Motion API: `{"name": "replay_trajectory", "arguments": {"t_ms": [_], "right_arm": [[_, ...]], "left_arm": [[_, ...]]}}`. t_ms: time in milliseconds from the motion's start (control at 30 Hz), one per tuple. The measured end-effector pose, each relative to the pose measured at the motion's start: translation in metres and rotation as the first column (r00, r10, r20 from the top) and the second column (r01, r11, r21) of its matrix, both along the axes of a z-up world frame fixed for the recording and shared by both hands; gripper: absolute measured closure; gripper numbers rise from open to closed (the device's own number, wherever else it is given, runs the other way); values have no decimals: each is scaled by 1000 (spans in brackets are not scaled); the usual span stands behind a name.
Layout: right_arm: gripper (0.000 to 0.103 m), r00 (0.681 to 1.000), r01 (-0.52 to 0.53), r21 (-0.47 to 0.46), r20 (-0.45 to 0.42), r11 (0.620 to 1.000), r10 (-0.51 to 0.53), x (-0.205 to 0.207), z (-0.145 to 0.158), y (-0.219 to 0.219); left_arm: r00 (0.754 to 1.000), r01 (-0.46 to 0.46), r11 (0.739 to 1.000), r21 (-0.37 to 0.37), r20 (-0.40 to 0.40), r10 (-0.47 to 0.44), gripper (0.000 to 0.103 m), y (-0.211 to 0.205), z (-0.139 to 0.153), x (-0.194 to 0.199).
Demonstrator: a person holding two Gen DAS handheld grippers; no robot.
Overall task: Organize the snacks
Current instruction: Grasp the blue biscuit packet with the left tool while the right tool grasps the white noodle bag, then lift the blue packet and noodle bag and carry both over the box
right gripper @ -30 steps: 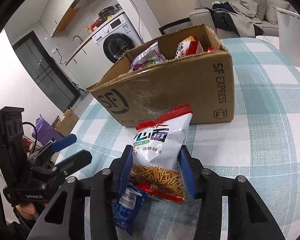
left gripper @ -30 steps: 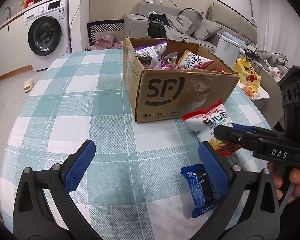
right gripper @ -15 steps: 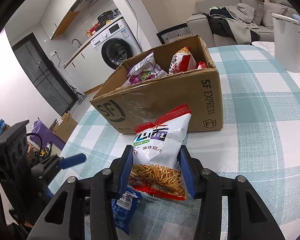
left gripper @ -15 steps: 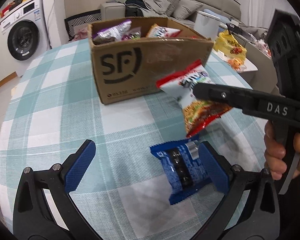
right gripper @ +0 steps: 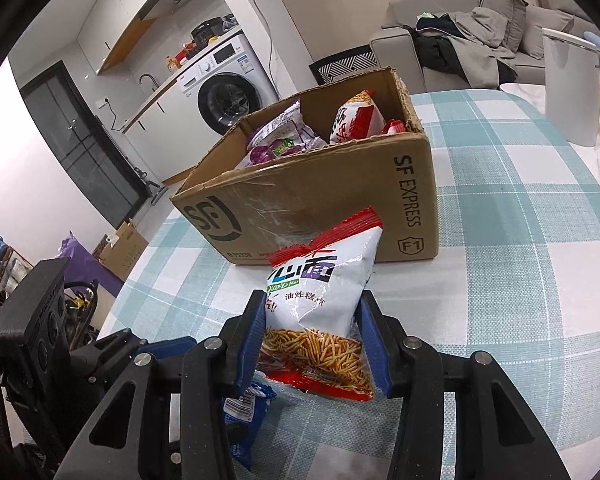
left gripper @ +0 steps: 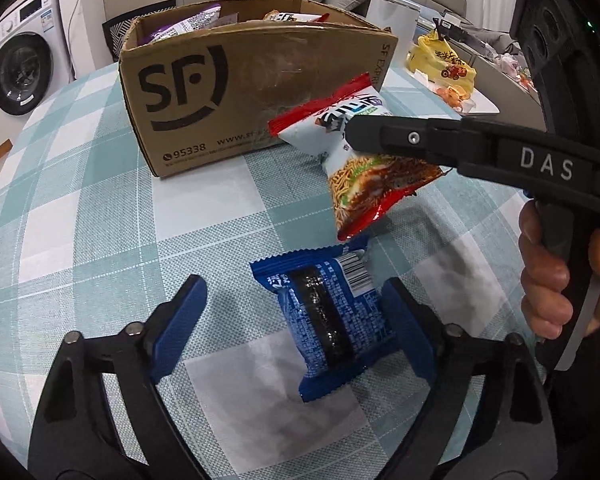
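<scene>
A blue cookie packet (left gripper: 327, 322) lies flat on the checked tablecloth, between the blue pads of my left gripper (left gripper: 296, 326). Those jaws are closing; the right pad is at the packet's edge, the left pad stands well clear of it. My right gripper (right gripper: 315, 338) is shut on a red-and-white noodle snack bag (right gripper: 320, 304), held off the table in front of the open cardboard box (right gripper: 324, 204). In the left wrist view the same snack bag (left gripper: 360, 164) hangs from the right gripper's finger (left gripper: 384, 136), just above the blue packet (right gripper: 242, 412). The box holds several snack bags.
The cardboard box (left gripper: 236, 80) stands mid-table on the tablecloth (left gripper: 92, 208). A white bin (right gripper: 572, 88) and a yellow bag (left gripper: 440, 64) sit off the table's right. A hand (left gripper: 560, 276) grips the right tool's trigger. A washing machine (right gripper: 228, 92) and sofa stand behind.
My left gripper has moved right and down over the blue packet, and its jaws have narrowed around it. The right gripper has lifted the snack bag slightly, keeping its grip.
</scene>
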State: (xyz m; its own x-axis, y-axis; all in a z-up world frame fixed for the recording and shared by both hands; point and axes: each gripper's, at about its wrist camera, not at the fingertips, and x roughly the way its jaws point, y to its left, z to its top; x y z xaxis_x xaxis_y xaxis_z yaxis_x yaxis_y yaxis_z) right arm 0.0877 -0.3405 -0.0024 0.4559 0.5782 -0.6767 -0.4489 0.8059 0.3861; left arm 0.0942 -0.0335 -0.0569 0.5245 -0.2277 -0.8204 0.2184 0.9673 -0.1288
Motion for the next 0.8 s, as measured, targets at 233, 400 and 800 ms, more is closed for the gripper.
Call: {"name": "replay_trajectory", "arguments": {"t_ms": [233, 400, 800], "right_arm": [[57, 1000, 3, -1, -3, 1000, -3, 0, 0, 0], [57, 1000, 3, 2, -1, 1000, -3, 1, 0, 0], [57, 1000, -12, 35, 16, 999, 11, -4, 11, -5]], "left_arm": [[998, 68, 997, -43, -11, -69, 58, -6, 0, -4], [997, 77, 996, -47, 1, -77, 61, -6, 2, -5], [998, 32, 996, -88, 54, -27, 61, 14, 18, -11]]}}
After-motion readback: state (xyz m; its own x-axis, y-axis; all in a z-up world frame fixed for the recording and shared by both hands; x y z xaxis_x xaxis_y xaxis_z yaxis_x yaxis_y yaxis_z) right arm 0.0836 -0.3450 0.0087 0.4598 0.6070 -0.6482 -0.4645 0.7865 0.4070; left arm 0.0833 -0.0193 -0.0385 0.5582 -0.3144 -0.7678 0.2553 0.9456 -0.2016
